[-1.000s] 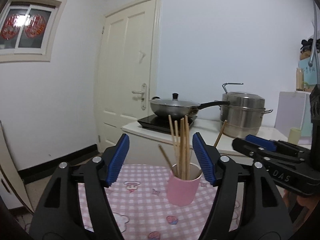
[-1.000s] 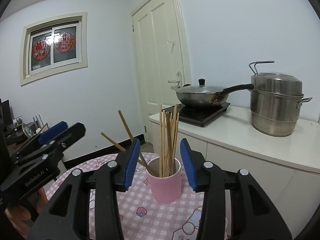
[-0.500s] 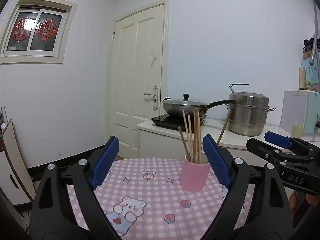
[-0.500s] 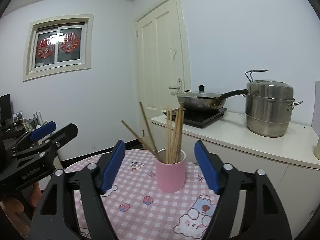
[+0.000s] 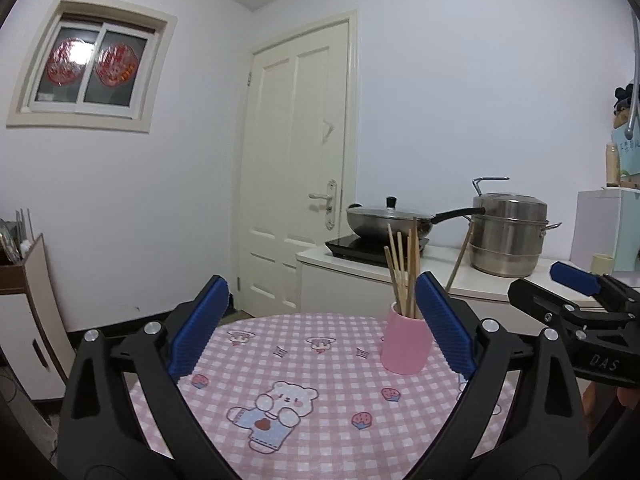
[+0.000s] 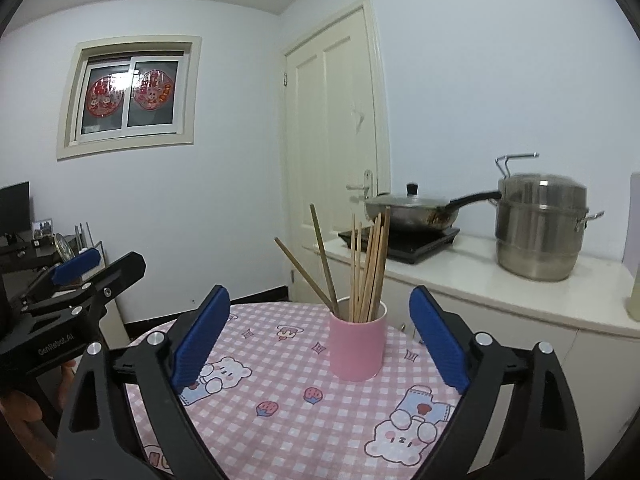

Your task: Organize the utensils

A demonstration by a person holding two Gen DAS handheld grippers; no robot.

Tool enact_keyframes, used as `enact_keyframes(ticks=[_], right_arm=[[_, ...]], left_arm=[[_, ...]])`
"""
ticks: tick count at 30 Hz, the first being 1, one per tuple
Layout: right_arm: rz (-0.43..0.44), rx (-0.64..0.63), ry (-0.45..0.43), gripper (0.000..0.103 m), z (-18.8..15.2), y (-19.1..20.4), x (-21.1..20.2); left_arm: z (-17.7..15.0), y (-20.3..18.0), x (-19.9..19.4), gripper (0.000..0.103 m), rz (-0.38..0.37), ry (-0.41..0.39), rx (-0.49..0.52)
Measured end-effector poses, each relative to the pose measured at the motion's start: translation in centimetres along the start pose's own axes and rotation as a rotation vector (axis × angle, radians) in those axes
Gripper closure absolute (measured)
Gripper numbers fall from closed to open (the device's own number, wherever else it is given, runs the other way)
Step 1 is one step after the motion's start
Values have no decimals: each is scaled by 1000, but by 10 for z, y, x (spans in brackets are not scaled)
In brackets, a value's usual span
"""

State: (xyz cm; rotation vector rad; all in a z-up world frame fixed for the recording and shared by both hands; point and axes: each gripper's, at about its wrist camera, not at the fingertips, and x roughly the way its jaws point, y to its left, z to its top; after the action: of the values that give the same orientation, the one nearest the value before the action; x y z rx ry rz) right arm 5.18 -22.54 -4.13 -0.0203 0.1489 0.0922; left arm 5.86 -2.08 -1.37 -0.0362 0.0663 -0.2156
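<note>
Round tabletop [image 5: 320, 432], covered by pink-and-white checked cloth [image 6: 288, 432] printed with bears, strawberries and small stars. Bearing one pink cup [image 6: 357, 346], upright, toward the far right part of the cloth, with wooden chopsticks [image 6: 368, 268] standing in it, most bunched near upright, two leaning out to the left. Beyond, a white tabletop [image 6: 480, 276] against the wall, carrying a black induction cooker [image 6: 400, 240] topped by a lidded wok [image 6: 408, 210], and a steel steamer pot [image 6: 538, 228] beside it.
</note>
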Motion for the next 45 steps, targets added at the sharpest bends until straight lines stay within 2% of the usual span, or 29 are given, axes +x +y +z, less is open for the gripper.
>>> enact_keyframes(ticks=[9, 14, 23, 29, 45], right_arm=[[18, -7, -21, 9, -8, 10, -8], [41, -3, -19, 8, -11, 15, -9], [33, -9, -26, 8, -16, 21, -9], [39, -2, -18, 8, -19, 23, -8], [46, 3, 2, 8, -23, 27, -7]], left_arm=[[-1, 6, -19, 8, 12, -43, 20], [-4, 9, -20, 8, 32, -34, 41], [-7, 18, -22, 7, 52, -32, 16], [-10, 12, -23, 7, 79, -27, 51], [-13, 11, -25, 7, 96, -19, 50]])
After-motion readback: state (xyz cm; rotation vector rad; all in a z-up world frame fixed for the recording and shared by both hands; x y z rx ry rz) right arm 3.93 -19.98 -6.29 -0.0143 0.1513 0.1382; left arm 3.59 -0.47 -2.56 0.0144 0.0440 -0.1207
